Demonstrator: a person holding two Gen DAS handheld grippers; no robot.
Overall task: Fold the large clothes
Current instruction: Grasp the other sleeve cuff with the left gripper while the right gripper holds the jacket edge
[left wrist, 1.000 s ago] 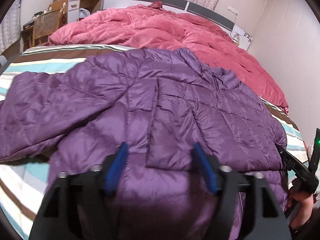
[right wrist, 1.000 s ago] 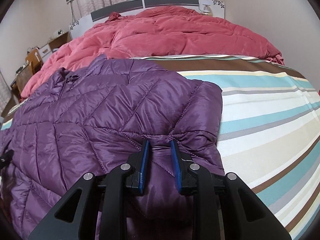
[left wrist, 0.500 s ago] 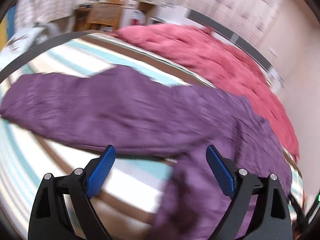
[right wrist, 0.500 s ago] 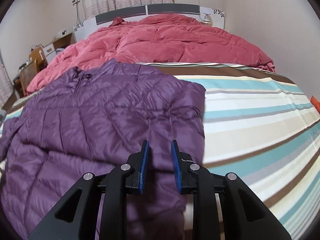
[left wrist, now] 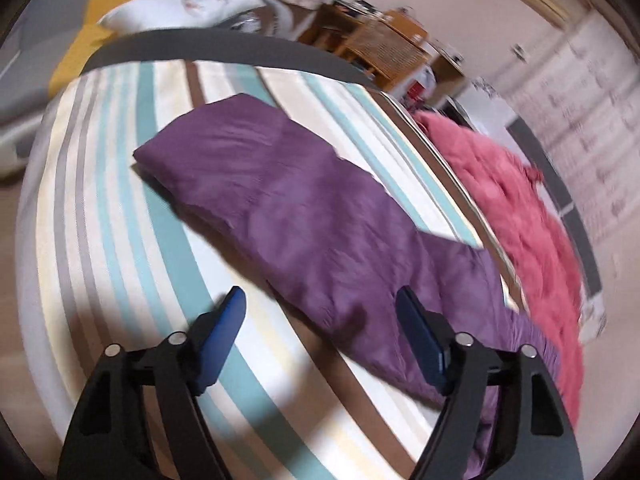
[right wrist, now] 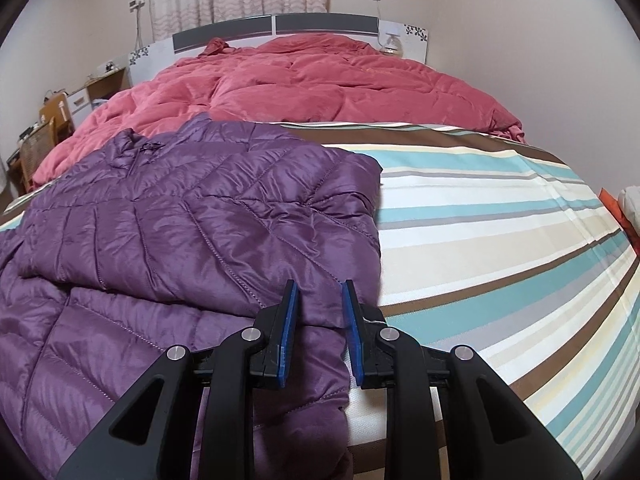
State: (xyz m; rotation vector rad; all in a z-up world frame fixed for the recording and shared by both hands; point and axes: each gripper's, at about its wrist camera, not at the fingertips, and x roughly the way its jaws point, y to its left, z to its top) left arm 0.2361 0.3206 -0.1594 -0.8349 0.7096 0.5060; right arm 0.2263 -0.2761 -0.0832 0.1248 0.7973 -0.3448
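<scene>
Hovering over a purple jacket [right wrist: 168, 240] on the striped bed [right wrist: 500, 216]
Left gripper [left wrist: 320, 332] was spread wide above the sleeve [left wrist: 260, 184]; right gripper [right wrist: 318, 316] stood slightly parted, gripping nothing

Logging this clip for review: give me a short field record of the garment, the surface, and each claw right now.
garment: purple quilted jacket, right sleeve folded across its front
unfolded part: left sleeve stretched out flat on the striped sheet
left claw: open wide, empty, near the sleeve
right claw: fingers slightly apart over the jacket's right edge, gripping nothing
background: red comforter bunched toward the headboard
image quality: left wrist view is motion-blurred
</scene>
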